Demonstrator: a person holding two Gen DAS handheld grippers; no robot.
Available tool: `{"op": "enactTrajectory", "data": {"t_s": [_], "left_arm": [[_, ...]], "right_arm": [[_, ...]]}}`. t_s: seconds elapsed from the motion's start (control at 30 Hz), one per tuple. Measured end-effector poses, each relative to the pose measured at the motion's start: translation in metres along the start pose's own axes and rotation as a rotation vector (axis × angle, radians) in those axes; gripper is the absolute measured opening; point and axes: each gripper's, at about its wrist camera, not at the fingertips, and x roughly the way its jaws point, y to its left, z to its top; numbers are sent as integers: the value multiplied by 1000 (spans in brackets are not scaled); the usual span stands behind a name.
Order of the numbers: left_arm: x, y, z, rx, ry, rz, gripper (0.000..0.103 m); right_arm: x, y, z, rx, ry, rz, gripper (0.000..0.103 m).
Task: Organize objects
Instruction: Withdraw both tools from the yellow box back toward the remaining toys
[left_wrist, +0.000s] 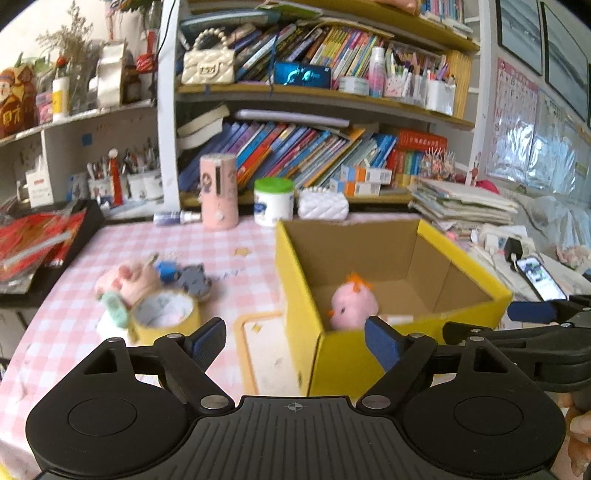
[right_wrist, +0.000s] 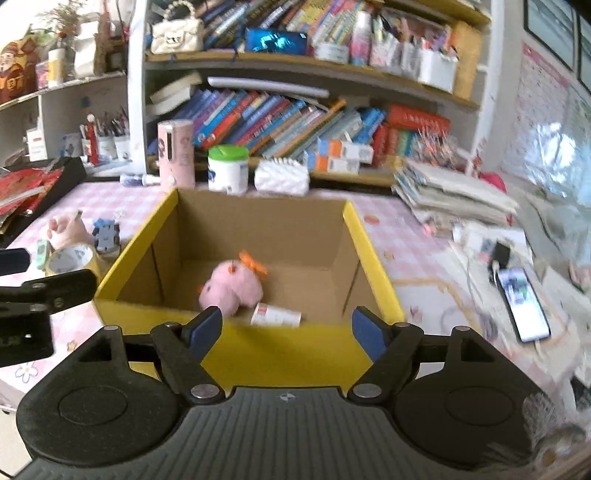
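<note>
Right wrist view: yellow cardboard box (right_wrist: 258, 354) fills the middle, its open top facing up, brown inside; one pink plush toy (right_wrist: 231, 290) and one small white tube (right_wrist: 275, 314) lie on its floor.
Tube axis: it lies flat, long axis running left to right along the near wall, touching or just beside the plush; which end is the cap I cannot tell.
Plush: near the front wall, orange tuft (right_wrist: 253, 264) pointing up and to the right.
Right claw (right_wrist: 286, 326): released, blue pads apart, nothing between them, hanging just over the near rim of the box.
Left wrist view: same box (left_wrist: 343, 354) seen from its left corner; the plush (left_wrist: 352, 304) shows, the tube only as a pale sliver behind the wall.
Left claw (left_wrist: 295, 341): released, empty, beside the box's left corner above the pink checked tabletop (left_wrist: 207, 251).
Loose things left of the box, seen best from the left: one yellow tape roll (left_wrist: 166, 317), one pink soft toy (left_wrist: 127, 282), one grey toy (left_wrist: 194, 282), one blue piece (left_wrist: 166, 269), one mint-green item (left_wrist: 116, 308), clustered and touching.
Only from the right: one phone (right_wrist: 522, 304) lying flat, screen lit, well right of the box.
</note>
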Motion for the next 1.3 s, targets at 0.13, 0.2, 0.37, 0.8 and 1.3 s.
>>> {"op": "enactTrajectory", "data": {"t_s": [0.13, 0.2, 0.37, 0.8, 1.3], "left_arm": [[-9, 13, -16, -1, 50, 6, 84], [-13, 19, -24, 0, 68, 13, 84], [-26, 35, -40, -1, 102, 27, 85], [-54, 76, -68, -22, 164, 76, 85], [-85, 119, -82, -76, 149, 160, 85]], "right_arm": [[-7, 14, -18, 30, 58, -6, 76], [-11, 22, -25, 41, 78, -9, 76], [-17, 42, -43, 54, 139, 8, 76], [-30, 96, -67, 29, 210, 89, 77], [-40, 153, -69, -52, 203, 184, 77]]}}
